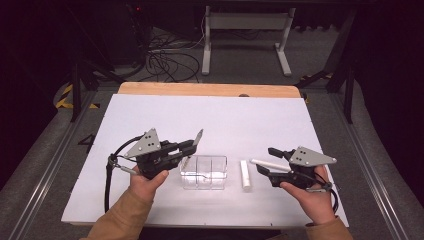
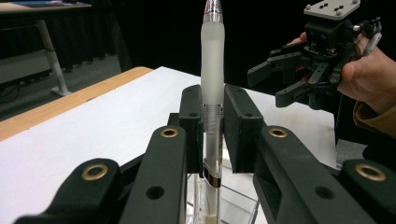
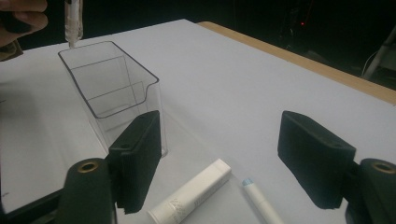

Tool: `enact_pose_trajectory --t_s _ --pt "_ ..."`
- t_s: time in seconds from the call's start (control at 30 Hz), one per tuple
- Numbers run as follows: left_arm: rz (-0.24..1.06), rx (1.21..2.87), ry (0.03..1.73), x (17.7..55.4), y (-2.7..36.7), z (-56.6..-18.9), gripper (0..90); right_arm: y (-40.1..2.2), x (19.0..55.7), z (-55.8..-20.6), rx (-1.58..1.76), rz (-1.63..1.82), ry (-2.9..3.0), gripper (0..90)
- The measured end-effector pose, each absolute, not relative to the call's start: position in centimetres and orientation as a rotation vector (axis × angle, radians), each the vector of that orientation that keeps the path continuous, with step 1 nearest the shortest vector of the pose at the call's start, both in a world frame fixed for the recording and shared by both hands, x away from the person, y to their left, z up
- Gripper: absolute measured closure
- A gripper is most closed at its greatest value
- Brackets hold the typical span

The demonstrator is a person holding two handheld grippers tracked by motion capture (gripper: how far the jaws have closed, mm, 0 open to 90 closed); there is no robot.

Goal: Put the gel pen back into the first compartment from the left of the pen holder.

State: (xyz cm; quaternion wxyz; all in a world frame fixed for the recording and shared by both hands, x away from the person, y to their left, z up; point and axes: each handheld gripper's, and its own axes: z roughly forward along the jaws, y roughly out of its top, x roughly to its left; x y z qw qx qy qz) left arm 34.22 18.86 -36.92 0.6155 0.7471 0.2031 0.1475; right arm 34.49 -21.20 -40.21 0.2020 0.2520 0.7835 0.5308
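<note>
1. Forearms in tan sleeves come in at the near edge of the white table (image 1: 150, 110), the biggest thing here, with a wooden strip along its far side.
2. Near the middle stands a clear plastic box (image 1: 204, 172), open on top, with a divider inside; as far as I can see it is empty.
3. On the left, the left gripper (image 1: 194, 143) has its jaws pressed together on a pen (image 2: 212, 70), pinching it at mid-barrel.
4. On the right, the right gripper (image 3: 229, 154) sits with its jaws spread and nothing between them, low over the table just right of the box.
5. That pen has a frosted, translucent grip and a clear barrel with a dark band. It is held tilted, its lower end at the left rim of the box; whether it is already inside the rim I can't quite tell.
6. A white tube (image 3: 191, 193) lies flat just right of the box, and a slim white pen with a pale blue end (image 3: 259, 200) lies beside it.
7. My reading: the loading has barely begun. One pen is about to go in; two items wait on the table.
</note>
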Motion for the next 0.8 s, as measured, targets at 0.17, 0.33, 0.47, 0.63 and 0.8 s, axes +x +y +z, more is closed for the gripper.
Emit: enact_pose_trajectory --t_s 0.17,0.33,0.47,0.63,0.8 --pt "0.337 1.722 0.458 34.3 18.5 -37.2 78.6 -21.2 34.5 -40.2 0.703 1.479 2.189 30.6" --pt "0.325 1.728 0.451 34.4 18.3 -37.4 78.6 -21.2 34.5 -40.2 0.703 1.480 2.189 30.7" --pt "0.314 1.729 0.454 34.6 18.3 -37.7 78.6 -21.2 34.5 -40.2 0.702 1.481 2.189 30.6" --pt "0.309 1.727 0.461 34.7 18.5 -38.0 78.6 -21.2 34.5 -40.2 0.703 1.484 2.189 30.6" --pt "0.294 1.736 0.469 34.7 18.5 -38.4 78.6 -21.3 34.5 -40.2 0.704 1.484 2.186 30.6"
